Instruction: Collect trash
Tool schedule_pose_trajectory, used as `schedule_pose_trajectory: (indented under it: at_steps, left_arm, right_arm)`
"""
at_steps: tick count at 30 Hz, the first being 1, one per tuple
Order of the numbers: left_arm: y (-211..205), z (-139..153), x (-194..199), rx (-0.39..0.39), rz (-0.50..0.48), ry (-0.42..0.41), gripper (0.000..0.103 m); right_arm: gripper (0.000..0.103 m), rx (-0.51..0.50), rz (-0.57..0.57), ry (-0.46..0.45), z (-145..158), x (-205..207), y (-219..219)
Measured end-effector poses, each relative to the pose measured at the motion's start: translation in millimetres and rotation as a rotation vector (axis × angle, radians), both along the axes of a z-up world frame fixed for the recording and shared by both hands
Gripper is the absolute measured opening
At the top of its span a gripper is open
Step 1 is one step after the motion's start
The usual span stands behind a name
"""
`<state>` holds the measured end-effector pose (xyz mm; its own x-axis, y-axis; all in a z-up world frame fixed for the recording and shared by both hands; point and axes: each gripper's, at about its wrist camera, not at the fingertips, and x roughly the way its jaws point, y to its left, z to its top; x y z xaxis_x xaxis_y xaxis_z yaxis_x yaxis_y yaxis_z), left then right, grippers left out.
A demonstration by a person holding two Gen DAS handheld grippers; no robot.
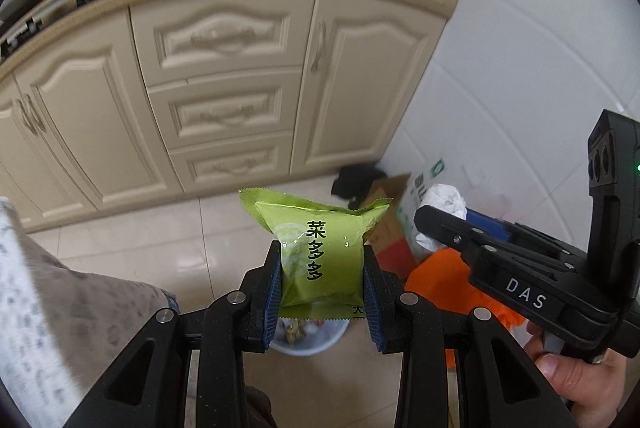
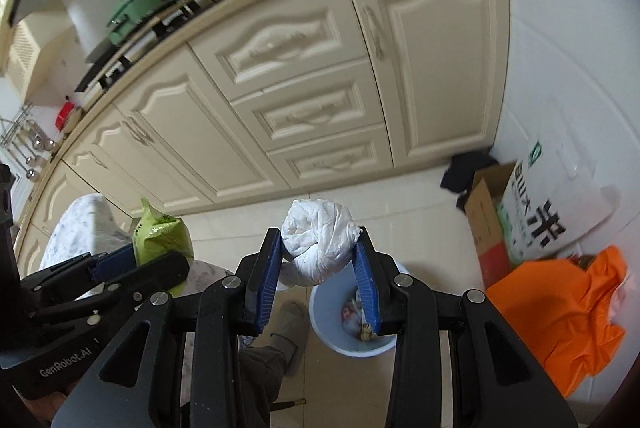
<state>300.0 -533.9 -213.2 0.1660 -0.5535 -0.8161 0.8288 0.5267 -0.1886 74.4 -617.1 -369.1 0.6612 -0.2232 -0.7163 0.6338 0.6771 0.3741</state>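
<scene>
Above the pale bin (image 2: 352,324), the left gripper (image 1: 322,280) clamps a green snack packet (image 1: 320,252) while the right gripper (image 2: 318,260) clamps a white wad (image 2: 320,236).

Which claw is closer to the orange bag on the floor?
Right. The right claw, holding the white wad, is beside the orange bag; the left claw, gripping the green packet, sits farther away.

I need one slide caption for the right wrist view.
Right gripper holds crumpled white tissue above the trash bin.

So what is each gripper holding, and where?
Left gripper pinches the green snack packet by its sides; right gripper squeezes the white paper wad across its middle.
</scene>
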Motion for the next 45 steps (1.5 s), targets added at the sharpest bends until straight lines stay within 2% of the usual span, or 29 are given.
schedule_pose_trajectory:
  at_steps: [5,6,7,9,10,12,14,17,21,26,32,38,45]
  left_arm:
    - [-39.0,-32.4,28.2,0.072,-0.007,0.056,0.036]
    - [-50.1,-37.1,31.5,0.088,-0.004,0.058,0.043]
    - [-58.7,-42.2,37.2,0.109,0.004,0.051,0.048]
    - [-68.1,-49.1,42.0,0.132,0.022,0.044,0.080]
    - [-71.9,-51.0,45.4,0.135,0.031,0.043,0.084]
    - [-76.0,-53.1,42.2,0.135,0.043,0.032,0.092]
    - [-79.0,-52.1,43.8,0.147,0.059,0.016,0.096]
    - [-75.1,-49.3,32.9,0.160,0.094,-0.034,0.102]
    - [-69.8,-36.0,12.9,0.143,0.110,-0.098,0.102]
    - [-25.5,-9.1,-18.5,0.096,0.116,-0.130,0.102]
    - [43.4,44.0,-43.5,0.005,0.155,-0.188,0.102]
    - [147.8,105.6,-72.5,-0.117,0.284,-0.285,0.102]
    - [276.6,152.7,-117.5,-0.203,0.442,-0.378,0.102]
  right_arm:
    - [0.038,0.065,0.000,0.030,-32.9,14.0,-17.9]
    - [0.043,0.073,-0.001,0.041,-38.3,16.3,-20.5]
    - [0.048,0.083,-0.003,0.048,-43.5,18.4,-22.9]
    - [0.076,0.110,-0.012,0.055,-54.6,20.4,-27.2]
    - [0.080,0.116,-0.025,0.059,-59.1,19.2,-28.8]
    - [0.094,0.120,-0.047,0.064,-62.8,16.5,-30.6]
    - [0.103,0.120,-0.074,0.067,-63.7,12.4,-31.2]
    - [0.103,0.119,-0.107,0.089,-63.7,7.8,-31.9]
    - [0.103,0.105,-0.111,0.107,-55.2,5.4,-27.7]
    - [0.103,0.071,-0.095,0.095,-30.6,4.5,-13.9]
    - [0.103,0.010,-0.077,0.051,16.1,2.3,14.0]
    - [0.103,-0.098,0.004,-0.006,77.7,13.8,70.5]
    - [0.103,-0.211,0.141,-0.103,143.3,40.2,158.4]
